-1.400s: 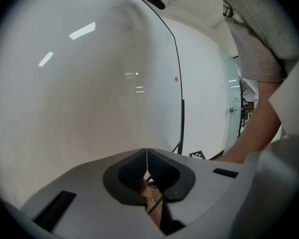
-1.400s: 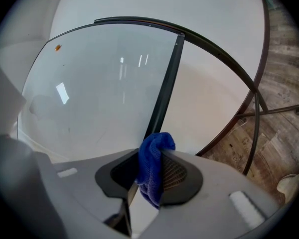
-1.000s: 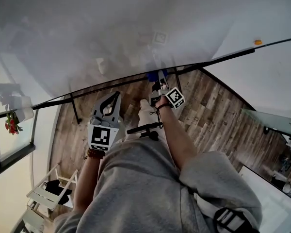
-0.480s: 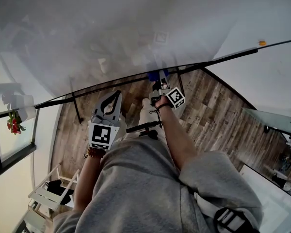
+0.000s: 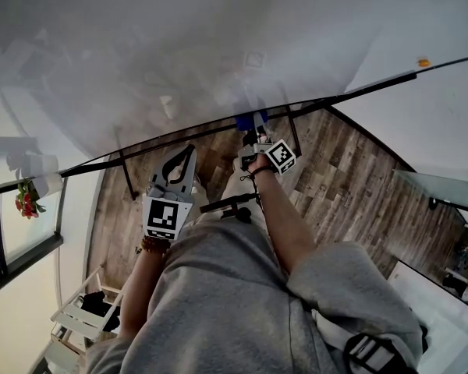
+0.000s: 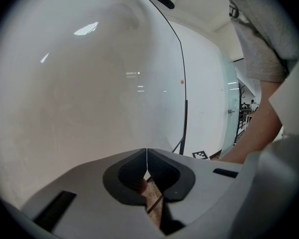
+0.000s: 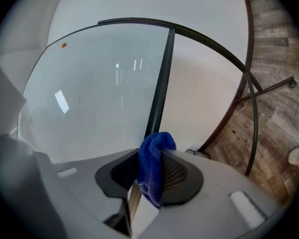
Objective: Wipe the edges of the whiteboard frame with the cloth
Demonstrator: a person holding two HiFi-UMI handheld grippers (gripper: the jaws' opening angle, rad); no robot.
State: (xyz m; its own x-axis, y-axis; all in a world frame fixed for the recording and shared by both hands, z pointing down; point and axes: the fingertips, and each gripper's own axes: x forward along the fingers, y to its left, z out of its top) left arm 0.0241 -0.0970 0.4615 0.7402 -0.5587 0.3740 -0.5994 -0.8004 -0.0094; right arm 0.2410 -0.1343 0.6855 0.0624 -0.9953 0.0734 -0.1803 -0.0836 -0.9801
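Note:
The whiteboard (image 5: 179, 45) fills the upper head view, and its black frame edge (image 5: 351, 93) curves along the bottom. My right gripper (image 5: 253, 128) is shut on a blue cloth (image 5: 245, 121) and presses it against that lower edge. In the right gripper view the cloth (image 7: 152, 171) bulges from between the jaws and touches the black frame bar (image 7: 160, 83). My left gripper (image 5: 189, 153) hangs lower left of it, off the board, shut with nothing in it. The left gripper view shows the left gripper's (image 6: 146, 156) jaws together in front of the white board surface (image 6: 89, 83).
Black stand legs (image 5: 125, 174) run down from the frame to the wooden floor (image 5: 351, 185). A white step shelf (image 5: 70, 318) stands at the lower left, with red flowers (image 5: 27, 197) by the window. A glass partition (image 5: 444, 193) is on the right.
The right gripper with the cloth has slid slightly left along the lower frame edge. The left gripper has hardly moved.

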